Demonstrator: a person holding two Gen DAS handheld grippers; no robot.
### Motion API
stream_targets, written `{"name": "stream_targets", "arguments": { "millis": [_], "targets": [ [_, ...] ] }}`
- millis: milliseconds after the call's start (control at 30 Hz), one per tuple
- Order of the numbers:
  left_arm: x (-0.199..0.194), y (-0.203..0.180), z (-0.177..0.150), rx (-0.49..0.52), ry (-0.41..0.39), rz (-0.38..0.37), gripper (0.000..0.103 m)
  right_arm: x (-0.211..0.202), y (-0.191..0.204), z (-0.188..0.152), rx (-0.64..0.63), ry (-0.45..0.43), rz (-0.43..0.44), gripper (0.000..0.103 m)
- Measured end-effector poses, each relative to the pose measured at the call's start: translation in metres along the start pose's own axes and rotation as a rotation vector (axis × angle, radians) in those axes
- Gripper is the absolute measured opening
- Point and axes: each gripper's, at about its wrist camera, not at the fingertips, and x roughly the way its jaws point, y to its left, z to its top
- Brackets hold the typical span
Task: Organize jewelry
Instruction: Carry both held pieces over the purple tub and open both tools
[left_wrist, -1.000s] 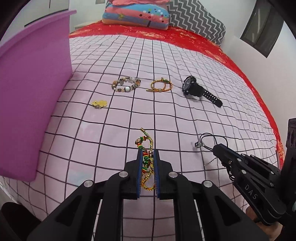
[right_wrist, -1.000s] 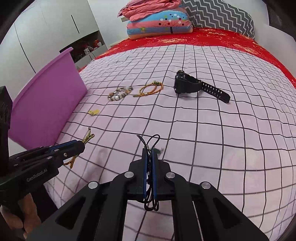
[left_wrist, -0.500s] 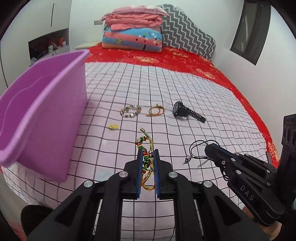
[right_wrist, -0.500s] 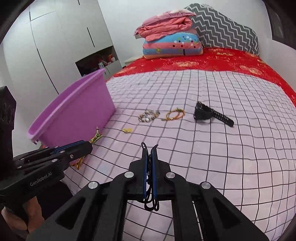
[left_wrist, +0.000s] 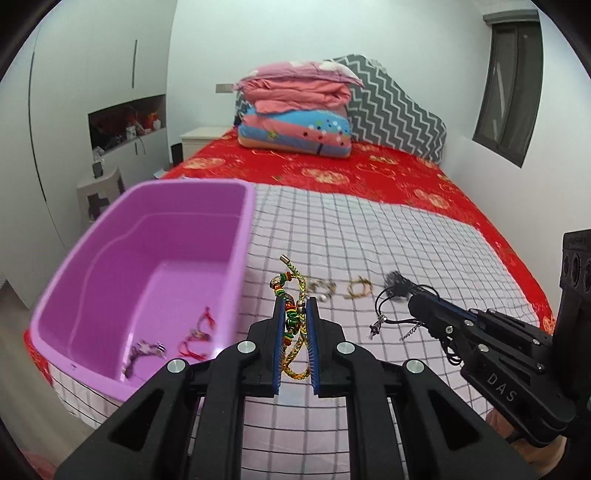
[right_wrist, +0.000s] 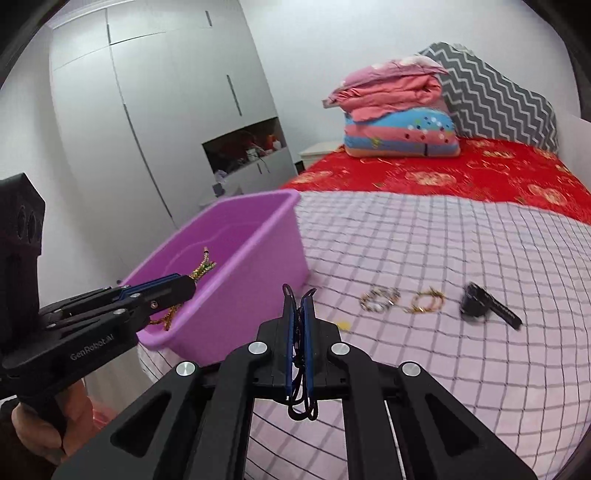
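L gripper (left_wrist: 294, 325): jaws clamped on a braided gold bracelet (left_wrist: 293, 332) w/ coloured beads, its clasp end sticking up past the tips, loop hanging below. R gripper (right_wrist: 298, 325): jaws clamped on a black cord necklace (right_wrist: 301, 402); in left wrist view its pendant (left_wrist: 375, 328) dangles off the tips. Both held above the bed's checked sheet (left_wrist: 369, 236). Purple tub (left_wrist: 236, 258) sits just left of the L gripper at the sheet's left edge; a red string piece (left_wrist: 195, 336) and a pale bracelet (left_wrist: 144, 350) lie inside, near end. On the sheet farther out: beaded bracelet (right_wrist: 380, 298), gold-orange bracelet (right_wrist: 424, 302), black watch (right_wrist: 487, 304) to the right, small yellow charm (right_wrist: 344, 325) nearer. Folded bedding (left_wrist: 295, 110) at far end.
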Motion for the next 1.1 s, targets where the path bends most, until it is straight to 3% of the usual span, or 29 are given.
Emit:
{"name": "stream_targets", "arguments": {
  "millis": [267,533,833,1100],
  "targets": [
    [-0.009,0.066,0.029,-0.051,-0.044,0.08,0.012,0.038,0.066,0.047,-0.076,-0.014,0.094,0.005],
    [0.015,0.131,0.031,-0.142,-0.007,0.15,0.012,0.104,0.113,0.063,-0.113,0.067,0.153,0.005],
    [0.05,0.164,0.019,-0.178,0.078,0.168,0.012,0.16,0.127,0.059,-0.117,0.173,0.132,0.005],
    [0.067,0.174,0.016,-0.198,0.129,0.18,0.012,0.181,0.125,0.059,-0.128,0.218,0.114,0.005]
  ]
}}
